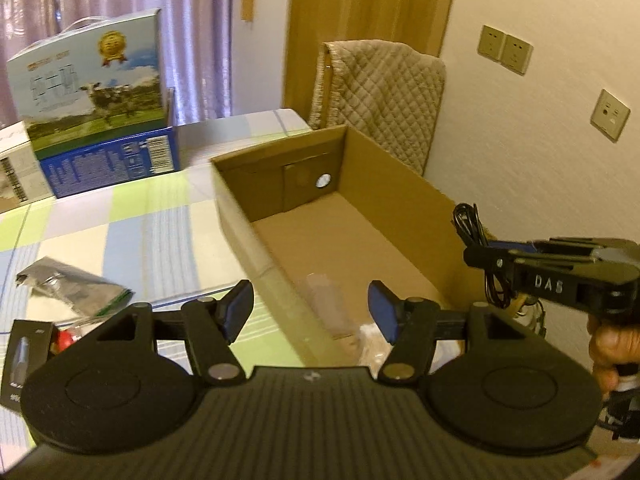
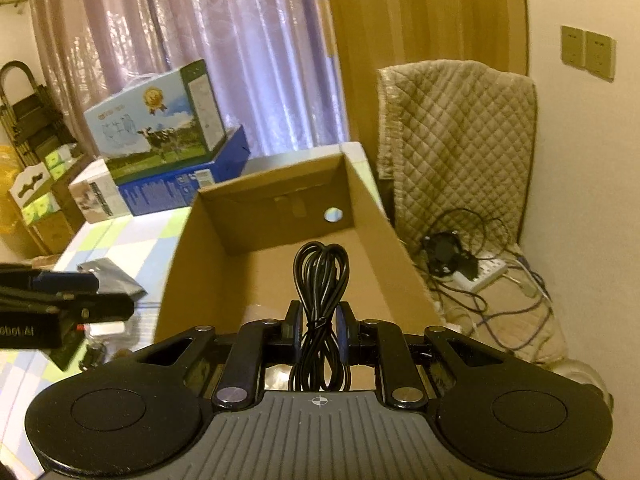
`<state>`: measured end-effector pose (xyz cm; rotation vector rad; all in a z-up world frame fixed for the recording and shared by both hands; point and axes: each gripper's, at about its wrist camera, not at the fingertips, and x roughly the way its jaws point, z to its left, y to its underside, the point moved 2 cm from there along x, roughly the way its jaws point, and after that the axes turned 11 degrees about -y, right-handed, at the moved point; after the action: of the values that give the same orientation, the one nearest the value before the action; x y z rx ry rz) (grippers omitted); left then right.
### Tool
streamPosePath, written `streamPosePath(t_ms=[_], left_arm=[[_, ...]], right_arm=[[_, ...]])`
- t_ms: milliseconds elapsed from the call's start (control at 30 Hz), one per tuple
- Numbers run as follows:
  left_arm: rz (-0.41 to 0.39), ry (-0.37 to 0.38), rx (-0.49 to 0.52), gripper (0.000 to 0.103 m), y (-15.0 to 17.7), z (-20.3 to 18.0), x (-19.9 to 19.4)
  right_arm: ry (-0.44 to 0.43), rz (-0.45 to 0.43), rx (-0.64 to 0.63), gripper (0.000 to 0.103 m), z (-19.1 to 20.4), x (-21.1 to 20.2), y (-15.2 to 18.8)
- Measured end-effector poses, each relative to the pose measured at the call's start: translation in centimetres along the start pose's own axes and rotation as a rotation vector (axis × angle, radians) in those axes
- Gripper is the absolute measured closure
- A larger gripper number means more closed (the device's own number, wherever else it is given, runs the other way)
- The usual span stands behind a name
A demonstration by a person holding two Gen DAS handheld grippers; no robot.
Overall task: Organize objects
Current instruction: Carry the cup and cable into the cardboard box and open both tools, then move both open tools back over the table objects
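The right gripper (image 2: 319,330) is clamping its jaws shut around a coiled black cable (image 2: 320,280), holding the bundle upright over the near end of the open cardboard box (image 2: 372,216). The left gripper (image 1: 310,312) is hovering with jaws spread wide and empty, over the box's near-left wall. A good release probably means carrying the cable toward twelve o'clock, lowering it near the box floor, then opening, so its loops are staying bundled. A silver pouch (image 1: 76,288) is lying on the tabletop (image 1: 132,232) at nine o'clock.

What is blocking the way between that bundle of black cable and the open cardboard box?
Nothing visible. The right tongs hold the black cable bundle above the cardboard box, whose top is open.
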<state>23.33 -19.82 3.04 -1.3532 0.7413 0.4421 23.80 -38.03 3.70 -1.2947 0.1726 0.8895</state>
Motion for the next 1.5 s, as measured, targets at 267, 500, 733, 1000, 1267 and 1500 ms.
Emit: streamPosePath(t_ms=[267,500,733,1000,1267,1500], left_arm=[[0.015,-0.041,-0.04,0.041,2.0,3.2,-1.0],[0.02,-0.091,-0.076,0.038,4.7,6.7,-3.2],[0.042,-0.176,-0.115,0.033,8.4,11.5,-6.4],[0.071,-0.292,-0.172,0.025,12.7,17.4,-9.9],[0.073,-0.349,-0.223,0.02,15.4,20.9,-12.3],[0.059,-0.362,-0.242,0.019,16.2,22.0,-13.3]], right_arm=[[-0.005,-0.051,0.043,0.05,0.8,-0.6,-0.2],[-0.018,-0.041,0.044,0.05,3.4,-2.1,1.3],[-0.079,-0.04,0.007,0.05,8.4,-2.8,2.9],[-0.16,0.009,-0.059,0.05,15.0,-1.8,5.3],[-0.204,0.076,-0.107,0.05,19.4,0.0,8.3],[-0.211,0.119,-0.134,0.05,21.2,1.3,10.0]])
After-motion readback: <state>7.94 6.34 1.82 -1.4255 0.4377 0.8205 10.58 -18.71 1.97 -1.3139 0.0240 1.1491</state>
